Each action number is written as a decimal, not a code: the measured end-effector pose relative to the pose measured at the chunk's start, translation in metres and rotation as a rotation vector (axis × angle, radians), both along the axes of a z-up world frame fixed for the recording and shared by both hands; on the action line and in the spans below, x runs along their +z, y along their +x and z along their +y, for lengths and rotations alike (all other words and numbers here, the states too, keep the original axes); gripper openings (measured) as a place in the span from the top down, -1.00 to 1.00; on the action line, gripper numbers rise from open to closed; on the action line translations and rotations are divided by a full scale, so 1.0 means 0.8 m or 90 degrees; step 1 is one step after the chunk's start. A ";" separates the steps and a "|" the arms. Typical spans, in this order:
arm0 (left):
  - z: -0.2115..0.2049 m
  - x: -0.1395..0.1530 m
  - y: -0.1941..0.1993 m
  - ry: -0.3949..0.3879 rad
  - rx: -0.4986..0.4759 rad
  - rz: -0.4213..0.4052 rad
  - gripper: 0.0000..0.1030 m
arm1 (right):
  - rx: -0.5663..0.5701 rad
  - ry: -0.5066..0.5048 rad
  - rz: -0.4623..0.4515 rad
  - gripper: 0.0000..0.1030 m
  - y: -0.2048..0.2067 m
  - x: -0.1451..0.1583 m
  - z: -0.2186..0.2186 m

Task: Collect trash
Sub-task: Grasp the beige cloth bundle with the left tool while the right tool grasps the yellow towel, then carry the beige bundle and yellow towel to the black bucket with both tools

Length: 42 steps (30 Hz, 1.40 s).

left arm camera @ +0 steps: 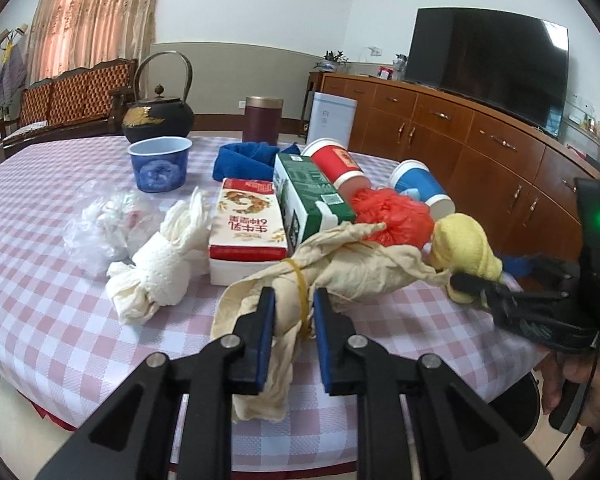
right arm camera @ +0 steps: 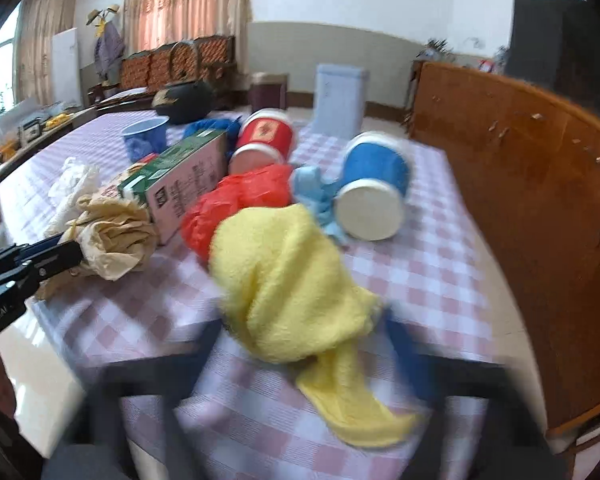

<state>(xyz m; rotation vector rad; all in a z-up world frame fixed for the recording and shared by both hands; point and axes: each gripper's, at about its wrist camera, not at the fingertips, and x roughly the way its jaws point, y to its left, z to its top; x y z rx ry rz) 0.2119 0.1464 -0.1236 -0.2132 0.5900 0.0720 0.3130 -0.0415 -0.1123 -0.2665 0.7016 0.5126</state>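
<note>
Pinching a crumpled beige paper wad (left arm camera: 300,280) bound with a yellow rubber band (left arm camera: 298,284), the left gripper (left arm camera: 294,308) had its blue pads pressed on the wad's near end at the table (left arm camera: 60,320) edge. Just to its right, the right gripper (right arm camera: 300,328) was clamped on a yellow cloth (right arm camera: 284,280), though that view was blurred. Beyond both lay a red plastic bag (left arm camera: 392,216), a green carton (left arm camera: 312,196), a red-and-white carton (left arm camera: 248,224), and tipped red (left arm camera: 336,164) and blue (left arm camera: 420,188) paper cups.
</note>
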 end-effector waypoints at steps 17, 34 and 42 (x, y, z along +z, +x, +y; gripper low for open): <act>-0.064 0.048 -0.046 0.015 -0.054 -0.041 0.61 | -0.114 0.057 -0.059 0.46 -0.113 0.061 -0.081; -0.171 0.082 -0.080 0.032 -0.159 -0.064 0.61 | -0.275 0.071 -0.090 0.46 -0.191 0.084 -0.227; -0.245 0.079 -0.080 0.040 -0.236 -0.057 0.61 | -0.331 0.072 -0.086 0.46 -0.222 0.077 -0.303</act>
